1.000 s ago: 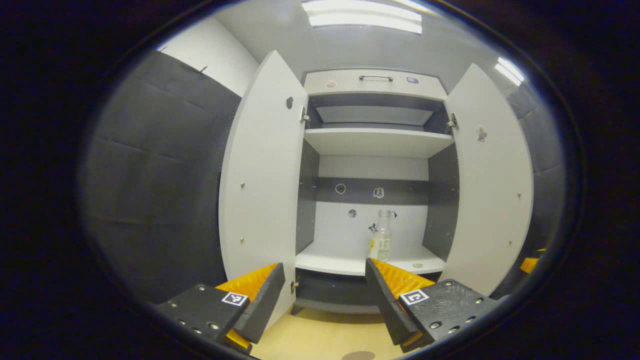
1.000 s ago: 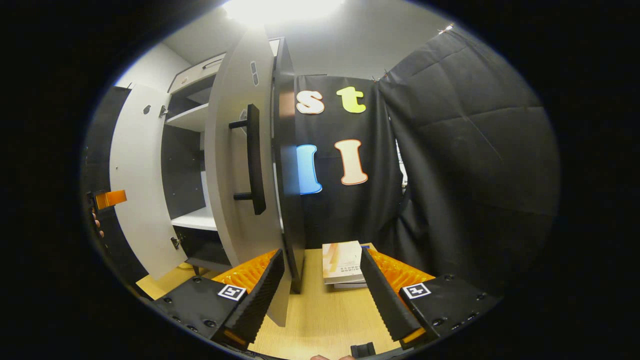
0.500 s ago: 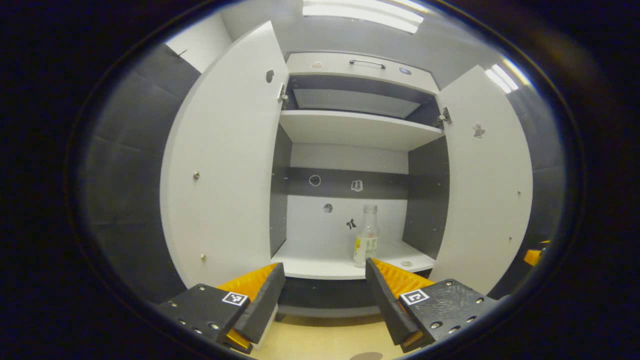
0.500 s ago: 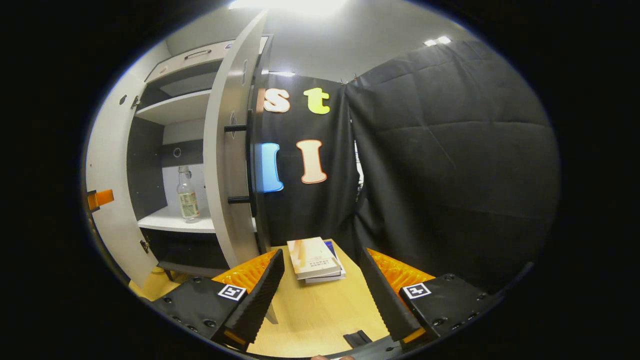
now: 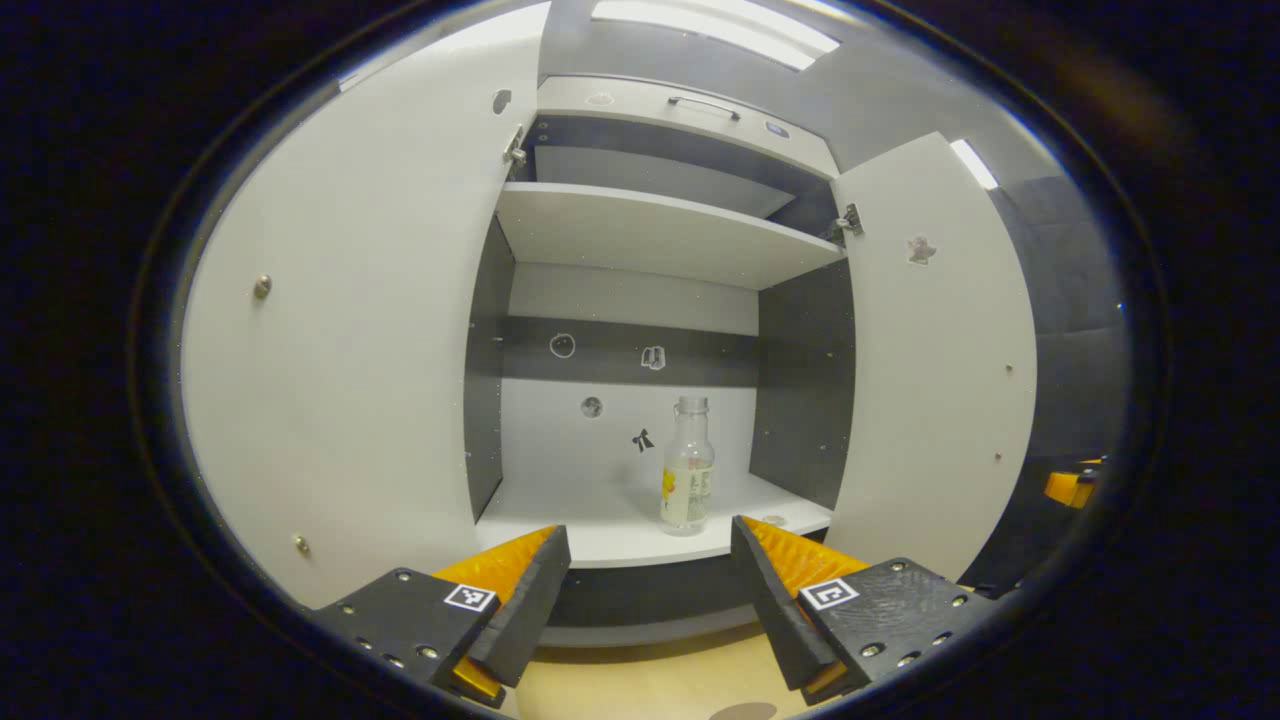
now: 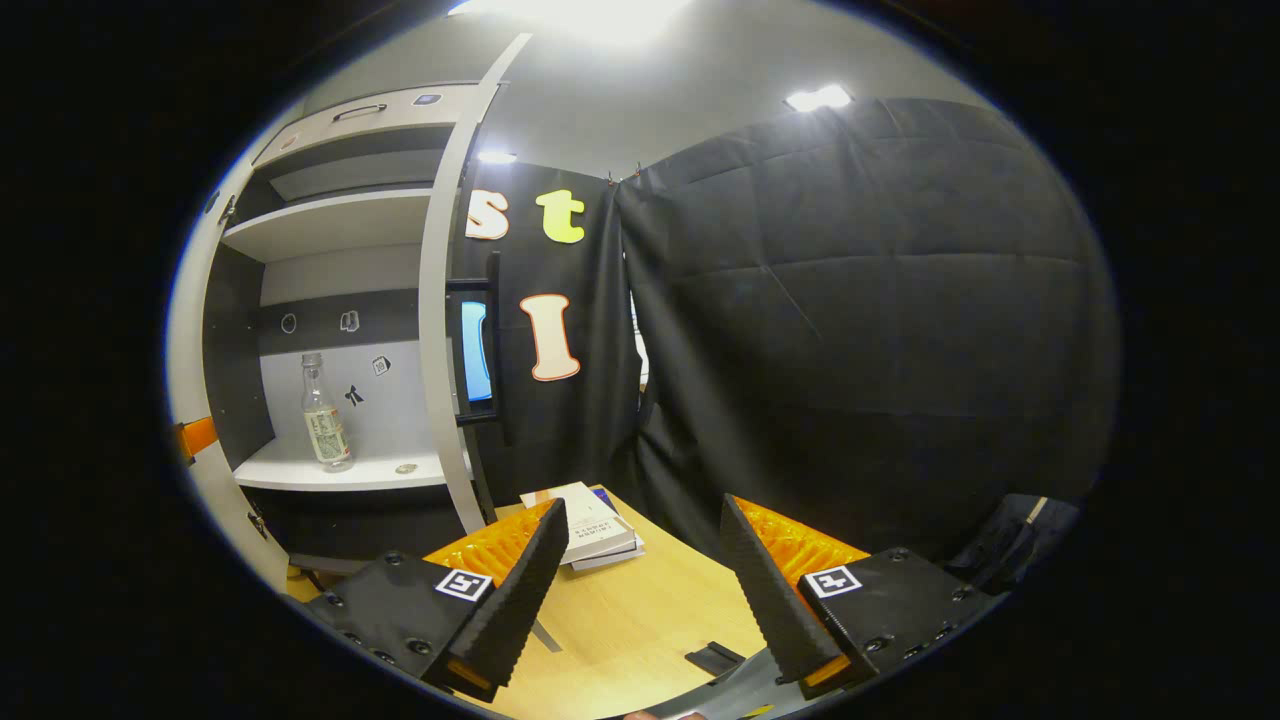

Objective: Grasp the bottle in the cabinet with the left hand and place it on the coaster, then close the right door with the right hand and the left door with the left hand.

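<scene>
One clear glass bottle (image 5: 688, 464) stands upright on the cabinet's lower shelf (image 5: 640, 540), at about one o'clock from the left gripper (image 5: 650, 585), whose jaws are spread and empty, short of the shelf edge. To my eye the reach is the step in hand; next, the jaws must straddle the bottle's body and close. Two doors stand open: left door (image 5: 350, 330), right door (image 5: 935, 350). The right gripper (image 6: 640, 590) waits over the worktop (image 6: 640, 625), jaws spread, two stacked books (image 6: 592, 525) at twelve o'clock.

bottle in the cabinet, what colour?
Clear glass-like bottle with a pale label showing some yellow; the left gripper view shows it best.
</scene>
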Motion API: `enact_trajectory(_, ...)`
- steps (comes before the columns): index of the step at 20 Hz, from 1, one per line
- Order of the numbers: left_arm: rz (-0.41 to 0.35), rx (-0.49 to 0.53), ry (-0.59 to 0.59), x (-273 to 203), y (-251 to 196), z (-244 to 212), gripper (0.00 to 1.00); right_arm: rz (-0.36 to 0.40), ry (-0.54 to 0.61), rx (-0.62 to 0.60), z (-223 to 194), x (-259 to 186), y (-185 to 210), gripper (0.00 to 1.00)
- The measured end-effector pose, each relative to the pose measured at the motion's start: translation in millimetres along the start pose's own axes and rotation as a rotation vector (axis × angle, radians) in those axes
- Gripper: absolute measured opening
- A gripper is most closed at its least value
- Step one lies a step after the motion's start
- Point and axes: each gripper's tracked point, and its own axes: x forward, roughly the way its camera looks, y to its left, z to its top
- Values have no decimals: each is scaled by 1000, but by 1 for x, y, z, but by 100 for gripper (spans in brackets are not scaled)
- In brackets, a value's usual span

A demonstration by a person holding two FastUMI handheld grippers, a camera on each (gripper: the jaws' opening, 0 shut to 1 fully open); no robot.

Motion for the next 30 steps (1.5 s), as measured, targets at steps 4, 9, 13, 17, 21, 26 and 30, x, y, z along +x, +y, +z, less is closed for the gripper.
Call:
enact_trajectory(4, -20, 0, -29, 52, 3, 24, 94, -31, -22, 68, 0, 5, -3, 98)
enact_trajectory(9, -50, 27, -21, 132, -11, 38, 94, -33, -54, 77, -5, 17, 1, 98)
enact_trajectory(13, -68, 66, -5, 184, -25, 35, 94, -40, -66, 52, -6, 38, -5, 97)
enact_trajectory(17, -93, 113, 19, 226, -47, 18, 94, -15, -30, 77, -21, 42, -3, 97)
enact_trajectory(21, -105, 122, 36, 251, -58, 9, 92, -30, -26, 53, -24, 48, -15, 98)
enact_trajectory(26, -116, 192, 48, 270, -64, 3, 61, -46, 49, 75, -45, 54, -28, 98)
enact_trajectory(30, -141, 150, 41, 261, -72, 7, 42, -89, 56, 60, -44, 60, -45, 98)
